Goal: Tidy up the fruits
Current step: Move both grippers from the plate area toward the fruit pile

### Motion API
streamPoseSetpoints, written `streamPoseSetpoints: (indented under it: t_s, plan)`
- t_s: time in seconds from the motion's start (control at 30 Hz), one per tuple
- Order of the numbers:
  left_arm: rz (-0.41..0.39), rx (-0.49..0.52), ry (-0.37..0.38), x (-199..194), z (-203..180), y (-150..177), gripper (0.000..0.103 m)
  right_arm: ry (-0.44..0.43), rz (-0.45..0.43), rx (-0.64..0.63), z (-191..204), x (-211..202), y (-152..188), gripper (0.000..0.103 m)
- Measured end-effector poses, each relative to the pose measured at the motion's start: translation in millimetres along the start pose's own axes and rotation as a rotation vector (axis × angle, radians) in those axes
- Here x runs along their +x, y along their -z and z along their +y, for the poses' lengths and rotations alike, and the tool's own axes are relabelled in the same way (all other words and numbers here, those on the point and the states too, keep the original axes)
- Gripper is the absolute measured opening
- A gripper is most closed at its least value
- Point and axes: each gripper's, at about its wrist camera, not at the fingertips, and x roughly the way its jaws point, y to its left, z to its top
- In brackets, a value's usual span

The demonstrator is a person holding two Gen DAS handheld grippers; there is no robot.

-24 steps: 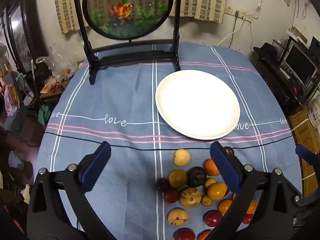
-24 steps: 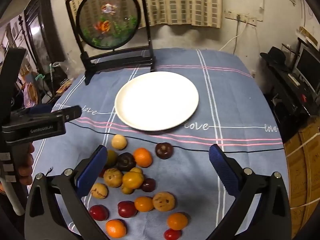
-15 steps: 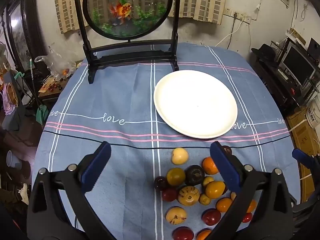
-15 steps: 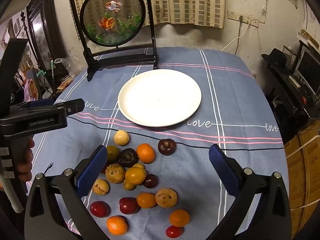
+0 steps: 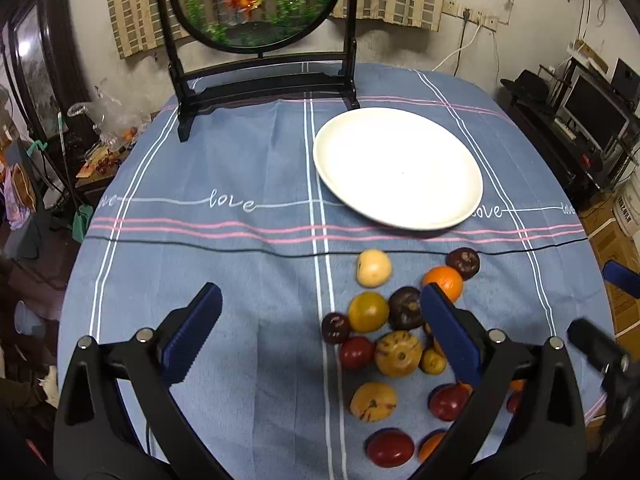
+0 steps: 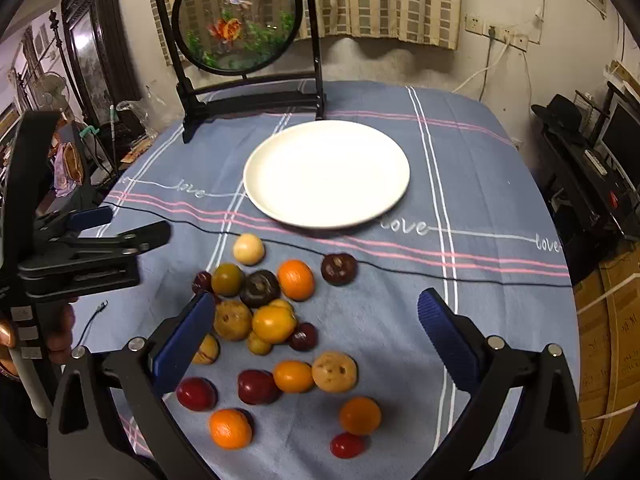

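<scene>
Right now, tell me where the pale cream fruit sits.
In the right wrist view the pale cream fruit lies on the tablecloth left of centre, just below the white plate, at the fruit pile's far edge.

Fruits [image 6: 272,320] between and ahead of the right jaws, plate [image 6: 326,216] beyond them, screen [image 6: 240,20] behind the plate, at left.

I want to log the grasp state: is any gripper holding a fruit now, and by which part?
Nothing is held. The left gripper and the right gripper both stand open above the fruits on the tablecloth; the white plate holds none.
</scene>
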Motion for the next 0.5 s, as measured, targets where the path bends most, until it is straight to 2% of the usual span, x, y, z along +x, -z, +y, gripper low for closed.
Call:
streamPoseSetpoints:
  t_s: [0.07,0.13,0.17,0.2,0.27,0.3,0.33,0.37,0.43,0.47,0.5]
  plan:
    - [0.004,-0.016,0.011,0.5,5.9,6.7,0.101,0.008,-0.027,0.037,-7.3,-5.5,5.2,0.102]
    - [0.014,-0.030,0.009,2.0,11.0,13.0,0.101,0.072,-0.040,0.105,-16.9,-11.8,8.2,0.102]
    - [0.015,-0.030,0.006,2.4,12.1,14.5,0.101,0.064,-0.051,0.142,-22.9,-17.8,7.2,0.102]
    - [0.007,-0.025,0.004,1.0,12.3,15.6,0.101,0.030,-0.087,0.160,-26.7,-24.8,7.5,0.102]
    - [-0.012,-0.005,-0.001,-2.2,9.1,17.1,0.101,0.026,-0.247,0.217,-34.3,-50.6,9.3,0.102]
    - [-0.022,0.012,0.005,-3.8,5.7,17.8,0.101,0.007,-0.296,0.237,-37.1,-57.4,12.1,0.102]
    - [-0.027,0.028,0.015,-5.4,2.2,19.0,0.101,-0.042,-0.353,0.259,-41.5,-63.3,17.6,0.102]
    - [-0.028,0.044,0.026,-6.1,-0.8,20.7,0.101,-0.077,-0.357,0.271,-44.7,-63.8,16.1,0.102]
    - [-0.019,0.084,0.054,-7.1,-7.6,25.8,0.101,-0.151,-0.180,0.324,-57.3,-44.7,10.9,0.102]
    - [-0.013,0.102,0.062,-7.2,-10.9,29.0,0.101,-0.179,-0.126,0.347,-61.5,-37.1,12.3,0.102]
    - [-0.007,0.128,0.075,-8.0,-14.7,34.1,0.101,-0.160,-0.108,0.341,-63.6,-33.1,16.6,0.102]
